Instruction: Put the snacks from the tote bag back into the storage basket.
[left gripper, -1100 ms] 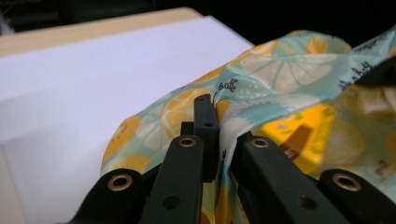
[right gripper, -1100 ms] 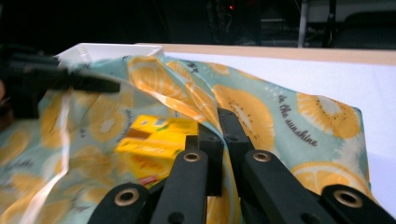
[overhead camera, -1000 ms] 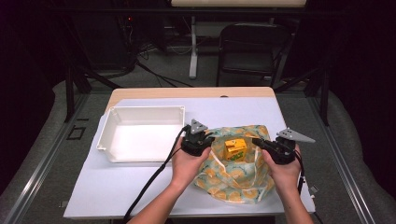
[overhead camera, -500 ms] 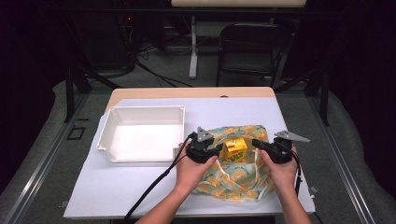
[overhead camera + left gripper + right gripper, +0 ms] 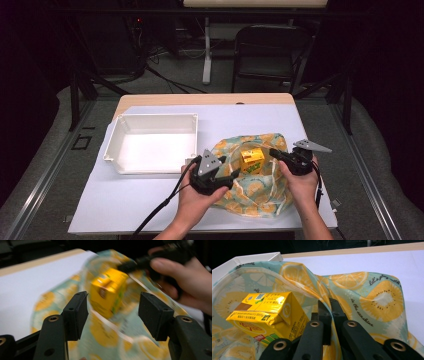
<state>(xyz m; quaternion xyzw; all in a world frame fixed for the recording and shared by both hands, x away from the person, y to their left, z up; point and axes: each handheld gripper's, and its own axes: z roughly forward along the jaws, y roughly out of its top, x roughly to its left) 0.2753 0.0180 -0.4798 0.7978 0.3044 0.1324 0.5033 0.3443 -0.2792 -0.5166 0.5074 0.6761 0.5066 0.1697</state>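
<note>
Both grippers work at the fruit-print bag (image 5: 255, 185) in the lower right of the high view. Largest there is the white table (image 5: 150, 200), then the white tray (image 5: 150, 142) at centre left, then the bag just right of it. On the bag's opening sits a yellow drink carton (image 5: 252, 159). Left gripper (image 5: 225, 176), at lower centre, has just been opening its jaws; they stand apart with nothing pressed between them, the carton ahead. Right gripper (image 5: 329, 311) is clamped on the bag's rim, beside the carton.
</note>
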